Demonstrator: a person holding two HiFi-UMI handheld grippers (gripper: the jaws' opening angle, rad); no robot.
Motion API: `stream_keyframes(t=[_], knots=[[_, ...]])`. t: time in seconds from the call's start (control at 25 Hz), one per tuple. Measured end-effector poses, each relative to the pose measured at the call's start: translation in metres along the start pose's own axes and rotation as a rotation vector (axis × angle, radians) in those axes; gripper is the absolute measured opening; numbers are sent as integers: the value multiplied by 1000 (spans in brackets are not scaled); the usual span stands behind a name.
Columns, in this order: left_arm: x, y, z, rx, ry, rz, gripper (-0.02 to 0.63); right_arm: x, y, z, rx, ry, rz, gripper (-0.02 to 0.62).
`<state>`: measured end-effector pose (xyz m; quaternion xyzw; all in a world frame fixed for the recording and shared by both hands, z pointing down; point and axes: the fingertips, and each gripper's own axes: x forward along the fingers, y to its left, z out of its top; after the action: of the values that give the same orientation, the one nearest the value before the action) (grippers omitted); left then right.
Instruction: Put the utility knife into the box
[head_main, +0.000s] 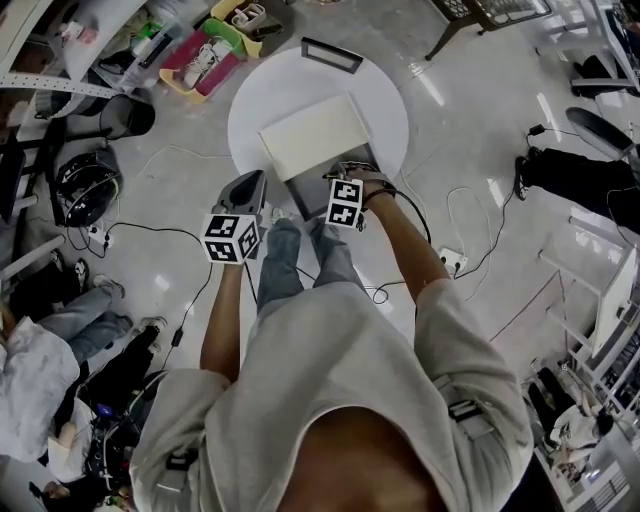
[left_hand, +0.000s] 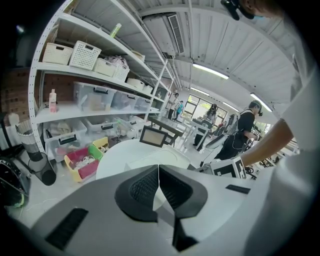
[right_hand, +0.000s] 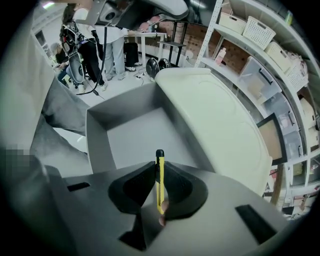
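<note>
— Now, first entry?
— Right claw (right_hand: 158, 167): clamped on a yellow knife (right_hand: 160, 185), which stands lengthwise between the pads. Its black tip points down into the open grey box (right_hand: 97, 145).
— Box lid?
— Cream lid (right_hand: 220, 125), folded back on the far side.
— Second entry?
— Left claw (left_hand: 158, 175): pads pressed together with nothing between them, held at the near edge of the round white tabletop (left_hand: 120, 152).

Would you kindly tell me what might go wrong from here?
The right claw holds the slim utility knife end-down over the open box; released from there, it could bounce or topple out. It hangs near the box's wall, so it might catch the rim.
</note>
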<state>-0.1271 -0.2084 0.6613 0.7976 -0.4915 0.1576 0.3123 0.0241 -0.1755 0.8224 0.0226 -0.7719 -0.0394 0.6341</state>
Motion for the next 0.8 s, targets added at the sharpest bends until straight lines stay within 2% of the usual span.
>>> stream_keyframes(t=[0.48, 0.64, 0.8], knots=[[3, 0, 1, 6, 6, -11, 20, 8, 0, -4, 44, 7, 1, 72], [3, -2, 1, 10, 7, -14, 20, 7, -3, -4, 60, 10, 6, 137], [3, -2, 2, 11, 3, -16, 20, -2, -9, 2, 97, -34, -19, 140]])
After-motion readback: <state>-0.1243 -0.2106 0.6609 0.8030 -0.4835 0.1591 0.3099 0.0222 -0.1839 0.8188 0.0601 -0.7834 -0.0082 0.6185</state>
